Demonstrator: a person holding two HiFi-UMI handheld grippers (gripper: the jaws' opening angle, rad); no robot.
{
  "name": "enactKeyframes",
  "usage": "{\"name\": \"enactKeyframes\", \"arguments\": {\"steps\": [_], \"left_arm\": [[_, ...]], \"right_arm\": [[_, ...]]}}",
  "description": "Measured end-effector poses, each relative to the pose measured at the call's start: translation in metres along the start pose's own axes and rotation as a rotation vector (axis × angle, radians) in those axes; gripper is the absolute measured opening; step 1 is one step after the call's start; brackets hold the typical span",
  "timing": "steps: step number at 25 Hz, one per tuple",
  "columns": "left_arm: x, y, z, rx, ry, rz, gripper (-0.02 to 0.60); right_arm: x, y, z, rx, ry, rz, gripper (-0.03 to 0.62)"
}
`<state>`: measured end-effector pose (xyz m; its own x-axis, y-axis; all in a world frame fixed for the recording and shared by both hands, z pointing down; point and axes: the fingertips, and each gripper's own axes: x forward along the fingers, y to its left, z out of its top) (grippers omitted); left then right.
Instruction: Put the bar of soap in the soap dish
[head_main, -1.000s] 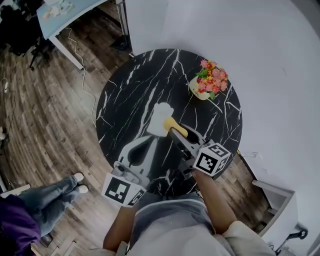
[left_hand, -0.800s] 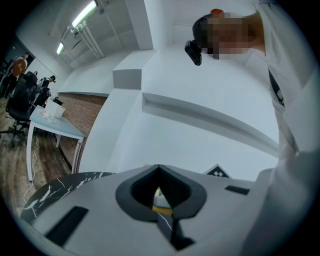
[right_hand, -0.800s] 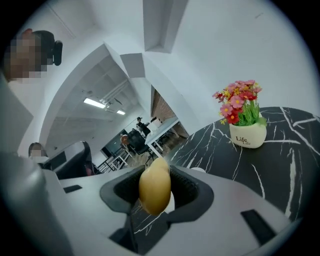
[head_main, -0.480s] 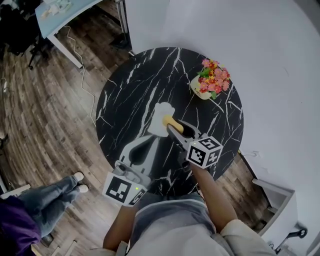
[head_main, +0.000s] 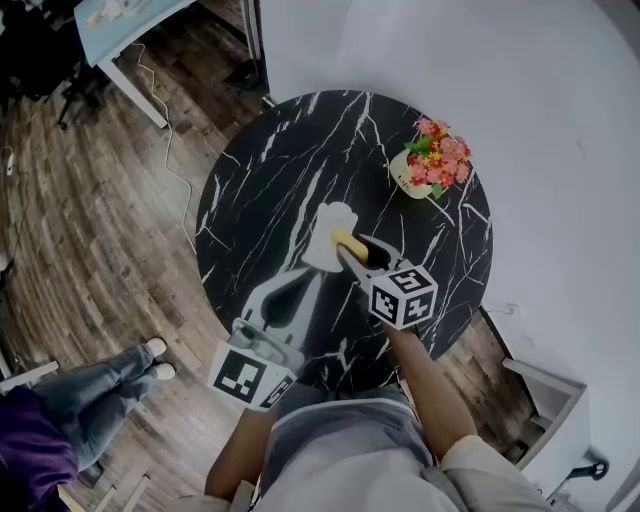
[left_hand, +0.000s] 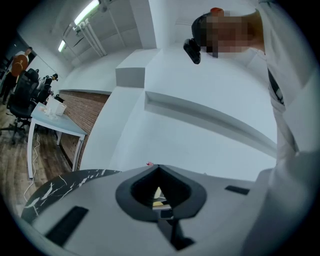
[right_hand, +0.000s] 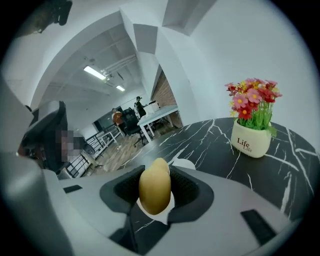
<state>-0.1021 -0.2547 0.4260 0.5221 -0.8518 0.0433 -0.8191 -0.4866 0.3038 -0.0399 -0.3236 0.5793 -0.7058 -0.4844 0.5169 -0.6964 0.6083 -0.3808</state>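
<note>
Lowered since a second ago, my right gripper (head_main: 352, 254) clamps the yellow bar of soap (right_hand: 154, 186) right over the white soap dish (head_main: 324, 246) (left gripper (left_hand: 159, 168) sits closed, empty) on the black marble table (head_main: 260, 180).

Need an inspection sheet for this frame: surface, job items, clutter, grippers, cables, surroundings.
Surface: round black marble table, white veins.
Job's things: yellow soap held over the white soap dish; contact unclear.
Clutter: flower pot near the table's far right edge.
Grippers: right gripper shut on the soap; left gripper shut, empty, at the near edge.
Cables: white cable lying on the wooden floor.
Surroundings: desk at top left; a bystander's legs at lower left.
</note>
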Motion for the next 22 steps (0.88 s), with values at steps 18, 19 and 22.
{"name": "enactKeyframes", "arguments": {"steps": [18,19,22], "left_arm": [[0.001,0.007,-0.010,0.036,0.031,0.003,0.002],[0.001,0.007,-0.010,0.034,0.031,0.004,0.002],[0.001,0.008,-0.011,0.020,0.040,0.005,0.002]], "right_arm": [[0.025,-0.008,-0.014,-0.359,0.239,-0.108,0.160],[0.027,-0.008,-0.015,-0.384,0.253,-0.112,0.160],[0.031,-0.006,-0.018,-0.445,0.293,-0.123,0.160]]}}
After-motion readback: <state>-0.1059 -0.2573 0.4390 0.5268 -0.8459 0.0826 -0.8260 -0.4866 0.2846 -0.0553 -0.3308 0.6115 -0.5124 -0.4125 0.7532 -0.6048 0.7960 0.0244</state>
